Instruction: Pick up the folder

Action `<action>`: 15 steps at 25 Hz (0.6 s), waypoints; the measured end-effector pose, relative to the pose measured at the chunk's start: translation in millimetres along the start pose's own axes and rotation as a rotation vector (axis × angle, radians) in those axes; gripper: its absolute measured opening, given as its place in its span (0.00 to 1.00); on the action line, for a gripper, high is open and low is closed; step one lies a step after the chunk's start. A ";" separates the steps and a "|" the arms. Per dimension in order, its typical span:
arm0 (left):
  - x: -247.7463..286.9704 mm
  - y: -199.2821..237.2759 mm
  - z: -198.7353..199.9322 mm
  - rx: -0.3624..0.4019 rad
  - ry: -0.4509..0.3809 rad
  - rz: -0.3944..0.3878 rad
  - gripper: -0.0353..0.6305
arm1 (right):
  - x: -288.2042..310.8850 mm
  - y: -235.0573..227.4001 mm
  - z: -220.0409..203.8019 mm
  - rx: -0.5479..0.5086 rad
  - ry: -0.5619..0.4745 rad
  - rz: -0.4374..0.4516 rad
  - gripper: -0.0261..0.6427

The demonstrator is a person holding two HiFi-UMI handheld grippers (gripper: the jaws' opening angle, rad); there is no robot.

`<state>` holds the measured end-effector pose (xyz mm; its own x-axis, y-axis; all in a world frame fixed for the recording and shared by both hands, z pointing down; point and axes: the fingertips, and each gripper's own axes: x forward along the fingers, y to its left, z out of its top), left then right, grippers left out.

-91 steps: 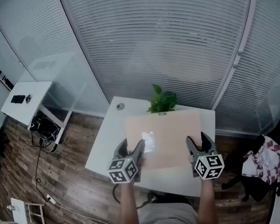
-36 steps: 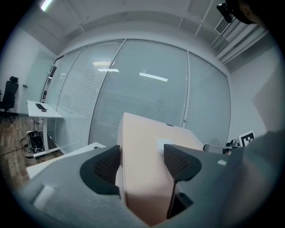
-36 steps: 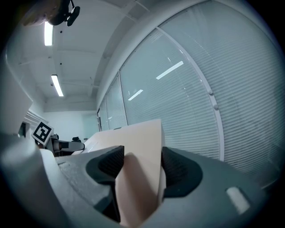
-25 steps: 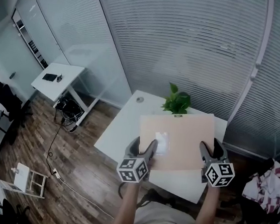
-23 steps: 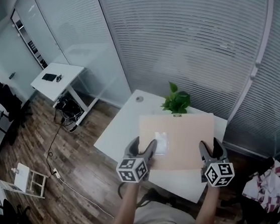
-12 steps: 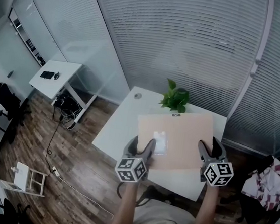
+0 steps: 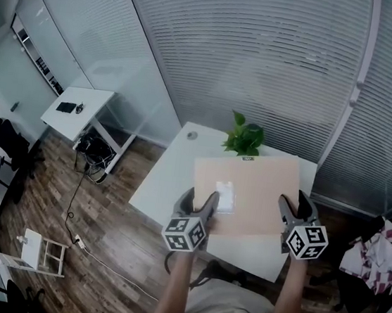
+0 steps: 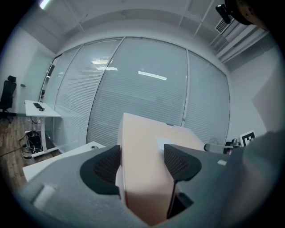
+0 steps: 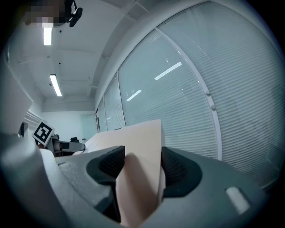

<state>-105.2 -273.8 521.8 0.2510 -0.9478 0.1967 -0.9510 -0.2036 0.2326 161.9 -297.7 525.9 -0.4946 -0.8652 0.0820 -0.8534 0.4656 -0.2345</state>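
The left gripper (image 7: 199, 198) has its fingers (image 8: 103, 166) clamped on the near left edge of the folder (image 8: 143, 169), whose peach board fills the gap between the pads. The right gripper (image 7: 294, 201) grips the near right edge the same way, its fingers (image 9: 108, 164) standing fairly wide because the folder looks thick there. From these two holds the folder reaches away over the white counter (image 7: 167, 176), its far edge near a potted plant (image 7: 244, 138). Whether that edge rests on the counter I cannot tell. It looks broad, stiff and probably light, with a smooth cover that could slip. Gripped only at the near edge, the far end may droop, so both holds should stay level and even.
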 end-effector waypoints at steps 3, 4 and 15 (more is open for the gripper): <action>4.3 -4.0 -2.2 -0.002 0.003 -0.005 0.53 | -1.6 -5.0 0.3 -0.010 0.002 -0.008 0.43; 5.1 -5.3 -2.2 -0.003 0.004 -0.009 0.53 | -2.2 -6.4 0.2 -0.011 0.004 -0.012 0.43; 2.4 1.1 7.9 0.003 -0.003 -0.021 0.53 | 2.0 0.9 3.4 -0.011 -0.004 -0.017 0.42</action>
<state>-107.1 -278.2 515.0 0.2709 -0.9438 0.1893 -0.9459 -0.2246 0.2340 160.6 -299.6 522.6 -0.4790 -0.8740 0.0821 -0.8636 0.4525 -0.2222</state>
